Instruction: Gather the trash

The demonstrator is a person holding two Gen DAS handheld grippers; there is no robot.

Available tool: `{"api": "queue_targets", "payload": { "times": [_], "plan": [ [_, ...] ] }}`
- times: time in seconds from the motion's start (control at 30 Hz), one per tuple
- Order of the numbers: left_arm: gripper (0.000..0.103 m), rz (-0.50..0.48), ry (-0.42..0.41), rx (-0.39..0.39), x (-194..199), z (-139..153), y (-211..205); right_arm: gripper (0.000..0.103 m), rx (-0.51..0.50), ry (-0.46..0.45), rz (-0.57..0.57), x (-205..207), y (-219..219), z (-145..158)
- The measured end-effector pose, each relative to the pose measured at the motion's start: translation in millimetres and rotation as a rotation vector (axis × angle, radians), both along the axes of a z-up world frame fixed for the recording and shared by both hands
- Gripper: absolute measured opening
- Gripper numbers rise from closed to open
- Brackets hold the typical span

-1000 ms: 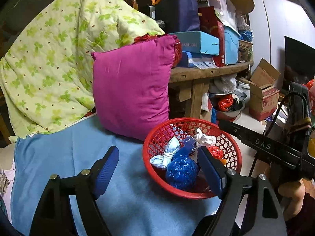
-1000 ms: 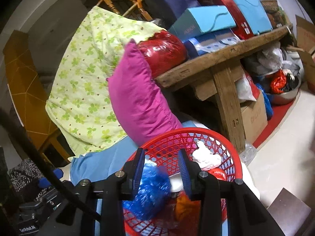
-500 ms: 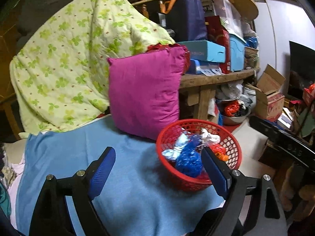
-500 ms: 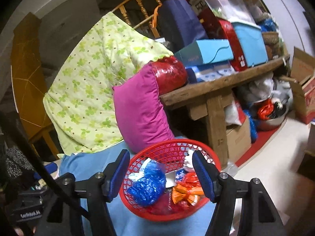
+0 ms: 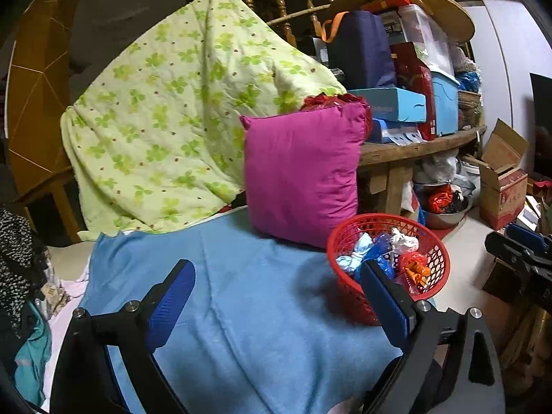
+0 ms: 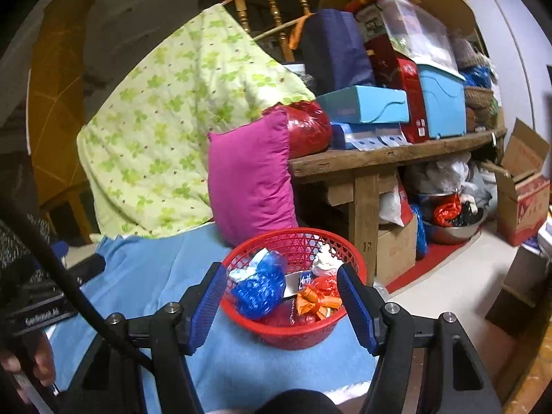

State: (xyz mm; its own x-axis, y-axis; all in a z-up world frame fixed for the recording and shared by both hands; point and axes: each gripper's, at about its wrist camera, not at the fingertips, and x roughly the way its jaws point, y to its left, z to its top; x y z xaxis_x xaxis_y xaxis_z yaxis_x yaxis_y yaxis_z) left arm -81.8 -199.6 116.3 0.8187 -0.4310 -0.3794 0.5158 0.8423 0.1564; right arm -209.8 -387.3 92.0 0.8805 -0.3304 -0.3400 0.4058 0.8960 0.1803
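A red mesh basket [image 5: 438, 258] [image 6: 262, 243] sits on the right end of a blue blanket [image 5: 248, 296] [image 6: 145, 276]. It holds a blue plastic bag [image 6: 260, 286], an orange wrapper [image 6: 315, 302], white crumpled paper [image 6: 324, 262] and a light blue scrap [image 5: 355, 253]. My left gripper [image 5: 276, 293] is open and empty, back from the basket and to its left. My right gripper [image 6: 283, 298] is open and empty, its fingers either side of the basket's near rim, in front of it.
A magenta pillow [image 5: 303, 172] [image 6: 252, 179] leans behind the basket against a green flowered quilt [image 5: 179, 120]. A wooden bench [image 6: 379, 158] piled with boxes stands to the right, with a steel bowl [image 6: 452, 231] and cardboard boxes [image 5: 503, 179] on the floor.
Both grippers have pulled back from the basket. My right gripper opened wide and left the blue bag in the basket. The left view has swung left.
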Motion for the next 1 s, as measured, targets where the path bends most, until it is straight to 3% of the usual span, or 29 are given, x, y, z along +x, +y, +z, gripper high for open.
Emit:
{"api": "queue_targets", "payload": {
  "times": [0.67, 1.0],
  "plan": [
    [0.1, 0.057, -0.055, -0.003, -43, 29, 37, 0.072, -0.103, 0.003, 0.051, -43, 62, 33],
    [0.1, 0.067, -0.08, 0.003, -57, 40, 41, 0.072, -0.119, 0.007, 0.059, -51, 69, 39]
  ]
}}
